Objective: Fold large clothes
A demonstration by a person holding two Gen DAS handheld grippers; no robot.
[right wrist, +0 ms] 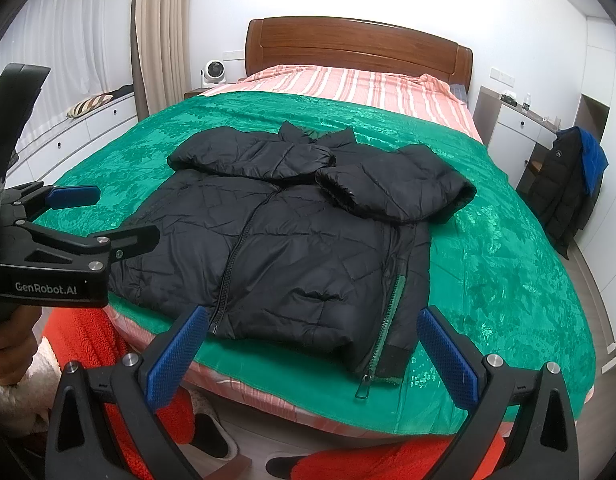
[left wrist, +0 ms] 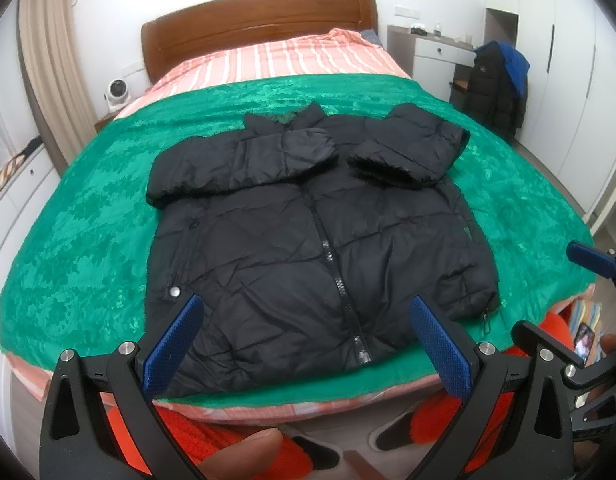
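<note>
While both sleeves already lie folded across its chest, the black quilted puffer jacket rests flat on the green velvet blanket spread over the bed, directly ahead of both pairs of blue-padded fingers. Its long axis runs away from the fingers, collar pointing towards the wooden headboard and hem nearest, at the bed's foot edge. The left gripper hangs released, jaws spread wide before the hem near the zip; the right gripper is likewise spread, holding nothing, facing the hem's right corner. Neither touches the cloth. I judge the hem the likely next grasp, each hand equally close.
</note>
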